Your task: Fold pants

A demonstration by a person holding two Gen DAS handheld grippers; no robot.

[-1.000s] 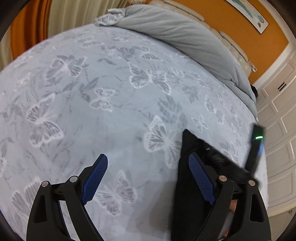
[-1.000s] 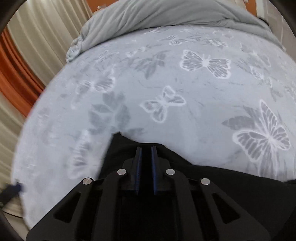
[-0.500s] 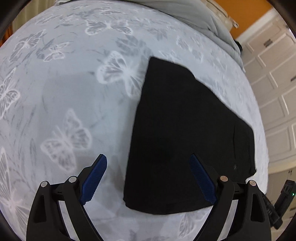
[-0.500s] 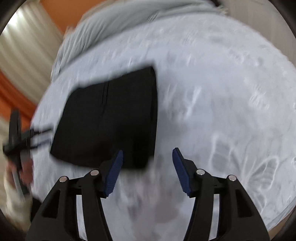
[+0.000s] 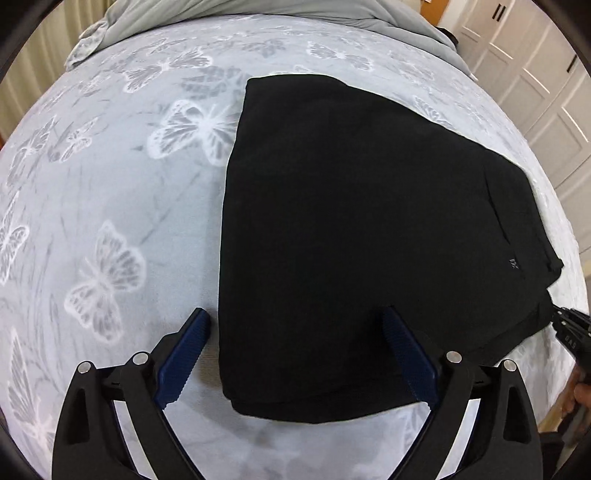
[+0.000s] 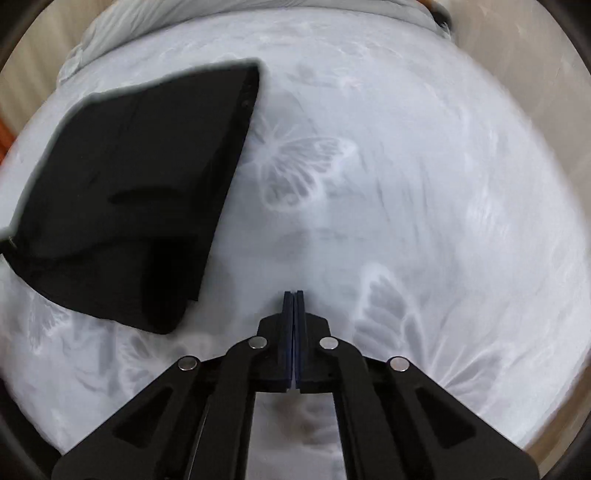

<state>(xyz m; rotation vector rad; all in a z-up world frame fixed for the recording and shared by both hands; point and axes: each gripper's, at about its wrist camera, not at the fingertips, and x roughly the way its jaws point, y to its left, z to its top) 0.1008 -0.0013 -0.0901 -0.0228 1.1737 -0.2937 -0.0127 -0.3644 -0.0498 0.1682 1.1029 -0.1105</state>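
The black pants (image 5: pixel 351 221) lie folded into a flat, roughly four-sided stack on the butterfly-print bed sheet (image 5: pixel 110 184). My left gripper (image 5: pixel 295 314) hangs just above their near left corner. Its jaws are opening wide: the left pad stands over the sheet, the right pad over the cloth, and neither presses on anything. In the right wrist view the pants (image 6: pixel 140 184) lie to the upper left. My right gripper (image 6: pixel 294 293) is shut with nothing in it, over bare sheet (image 6: pixel 406 184) to the right of the pants. Its black tip (image 5: pixel 570 332) shows by the pants' right corner.
A grey duvet (image 5: pixel 258 18) is bunched along the far edge of the bed. White panelled wardrobe doors (image 5: pixel 535 92) stand beyond the bed's right side. Curtains hang at the far left. Part of a hand (image 5: pixel 581 391) shows at the right edge.
The right gripper let go of the pants, swung right off them, opened and shut again over bare sheet. The left gripper came in lower over the pants, which now lie flat.
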